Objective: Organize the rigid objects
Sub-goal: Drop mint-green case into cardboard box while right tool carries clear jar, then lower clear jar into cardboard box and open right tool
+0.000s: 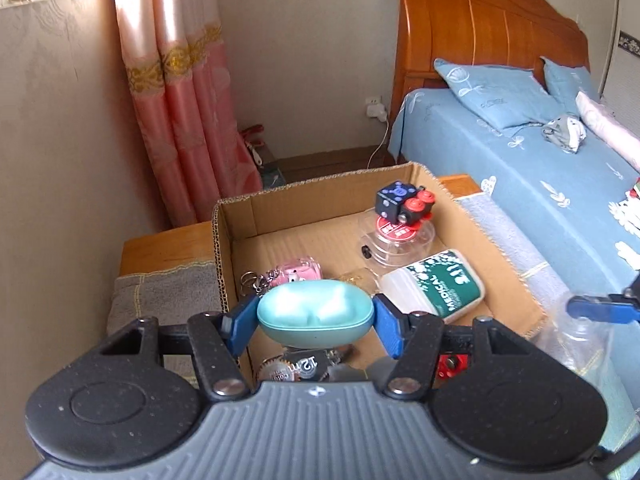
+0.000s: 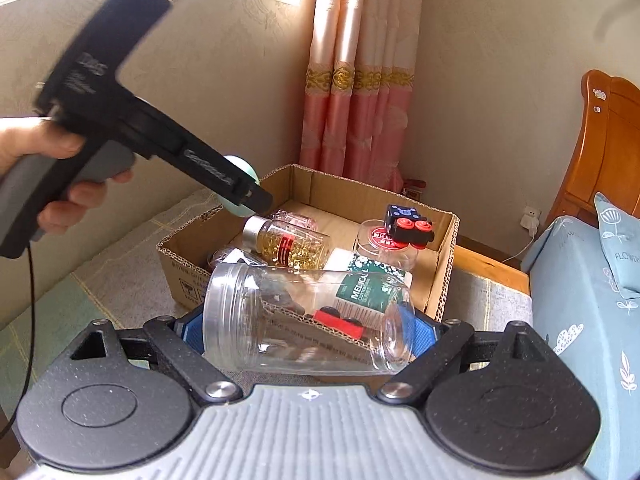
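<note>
My left gripper [image 1: 315, 320] is shut on a teal oval case [image 1: 315, 314] and holds it above the near left part of the cardboard box [image 1: 508, 280]. My right gripper [image 2: 306, 330] is shut on a clear plastic jar [image 2: 296, 320], held on its side before the box's near wall [image 2: 180, 276]. In the box lie a white and green medical bottle [image 1: 436, 282], a blue and red toy cube [image 1: 402, 202] on a clear lidded jar [image 1: 396, 238], a pink keychain case [image 1: 298, 272], a capsule bottle [image 2: 288, 246] and a tape roll [image 1: 298, 366].
The box stands on a grey towel [image 1: 160, 292] over a wooden bench [image 1: 168, 244]. A bed with blue sheets [image 1: 540, 176] lies to the right. Pink curtains [image 1: 188, 120] and a wall stand behind. The left gripper's body and the hand [image 2: 48, 168] cross the right wrist view.
</note>
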`<state>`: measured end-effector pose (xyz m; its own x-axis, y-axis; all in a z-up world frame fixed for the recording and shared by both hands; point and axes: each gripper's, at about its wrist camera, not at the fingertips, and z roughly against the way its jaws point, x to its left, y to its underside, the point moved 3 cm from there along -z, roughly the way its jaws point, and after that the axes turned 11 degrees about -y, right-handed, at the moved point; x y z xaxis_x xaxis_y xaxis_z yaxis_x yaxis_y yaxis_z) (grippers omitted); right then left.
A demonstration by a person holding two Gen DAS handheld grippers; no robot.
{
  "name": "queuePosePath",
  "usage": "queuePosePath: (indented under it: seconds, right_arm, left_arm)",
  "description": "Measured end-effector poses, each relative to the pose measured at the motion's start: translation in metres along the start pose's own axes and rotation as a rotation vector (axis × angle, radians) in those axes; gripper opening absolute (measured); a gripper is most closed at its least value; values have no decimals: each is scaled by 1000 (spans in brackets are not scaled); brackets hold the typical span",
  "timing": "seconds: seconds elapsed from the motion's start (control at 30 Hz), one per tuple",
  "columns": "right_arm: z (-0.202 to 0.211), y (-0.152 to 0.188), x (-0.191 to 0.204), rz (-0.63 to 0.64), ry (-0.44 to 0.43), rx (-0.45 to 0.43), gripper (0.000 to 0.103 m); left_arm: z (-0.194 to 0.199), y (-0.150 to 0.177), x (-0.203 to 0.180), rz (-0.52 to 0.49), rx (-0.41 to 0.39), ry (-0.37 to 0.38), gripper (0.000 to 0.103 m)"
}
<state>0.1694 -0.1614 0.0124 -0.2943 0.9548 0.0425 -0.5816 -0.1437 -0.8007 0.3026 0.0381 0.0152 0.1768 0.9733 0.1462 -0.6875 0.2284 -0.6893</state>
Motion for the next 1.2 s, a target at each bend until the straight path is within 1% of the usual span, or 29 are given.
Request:
queuePosePath:
  seconds: [0.1,0.23,0.33,0.37,0.4,0.47,0.6,0.7,0.87,1.07,1.2]
  right_arm:
    - [-2,-2,-3,6,3,2,94]
    - [-5,-5,-6,13,10,4,94]
    - [-8,-9,-8,17,15,7,94]
    - [-9,-11,-9,17,16,6,94]
    - [-10,-13,-10,16,13,6,94]
    - [-12,-16,-12,11,6,7,94]
    - [-17,-23,-17,9,2,19,94]
    - [-23,-30,-21,6,-5,30,94]
    - [-38,-46,-29,-3,-26,49,94]
    - [-65,-78,-32,-10,-60,75,94]
    - [-97,-99,-35,-21,-74,120,94]
  left_arm:
    - [-14,5,-2,-1,49,12,61]
    - [-22,21,-6,-11,83,34,62]
    - [-19,25,-5,-9,68,20,80]
    - [-15,25,-4,-5,54,16,84]
    - [-11,25,-2,-2,39,14,86]
    - [-1,25,1,5,9,6,94]
    - [18,30,7,11,-22,-32,94]
    - [34,40,14,55,-35,-65,95]
    - [56,63,24,106,-43,-169,96]
    - [70,87,37,185,-21,-266,96]
    - [74,102,48,234,1,-317,96]
